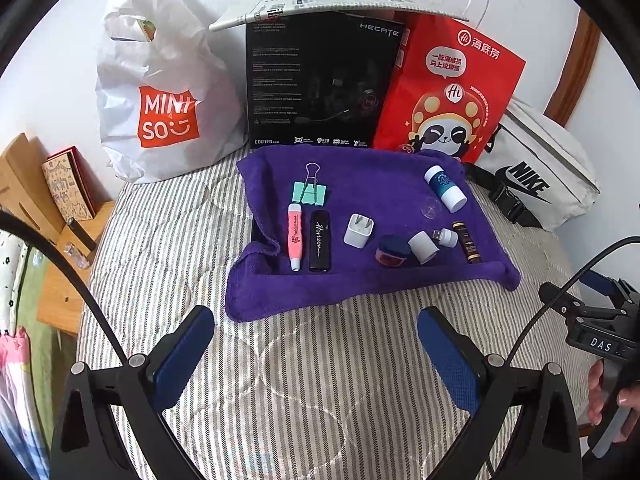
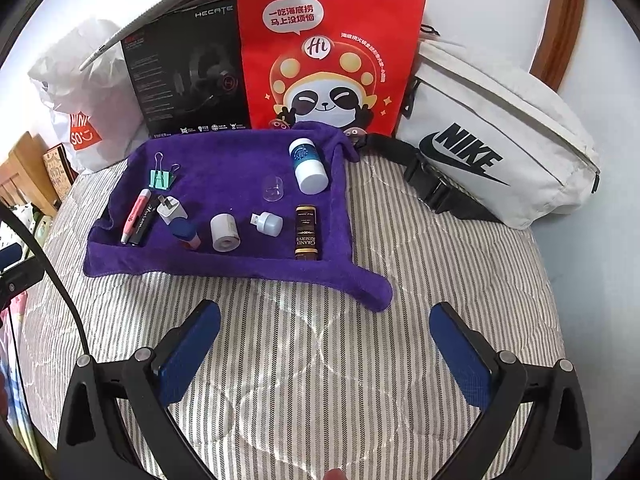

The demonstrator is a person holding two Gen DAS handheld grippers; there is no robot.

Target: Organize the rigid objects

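Observation:
A purple towel (image 1: 360, 280) (image 2: 248, 264) lies on a striped bed with several small objects on it: a green binder clip (image 1: 310, 192) (image 2: 162, 179), a pink pen (image 1: 295, 236) (image 2: 134, 216), a black lighter (image 1: 321, 246), a white charger plug (image 1: 358, 230) (image 2: 171, 210), a small blue-lidded jar (image 1: 392, 251) (image 2: 186, 233), a white cap (image 1: 422, 246) (image 2: 225, 232), a USB light (image 1: 445, 236) (image 2: 267, 221), a brown tube (image 1: 466, 242) (image 2: 306, 236) and a blue-white bottle (image 1: 445, 188) (image 2: 308, 166). My left gripper (image 1: 316, 352) and right gripper (image 2: 326, 352) are open and empty, above the bed in front of the towel.
Behind the towel stand a white Miniso bag (image 1: 160, 92), a black headset box (image 1: 320, 84) (image 2: 188, 76), a red paper bag (image 1: 452, 84) (image 2: 332, 48) and a white Nike pouch (image 1: 536, 168) (image 2: 496, 136). A wooden stand (image 1: 60, 264) is left of the bed.

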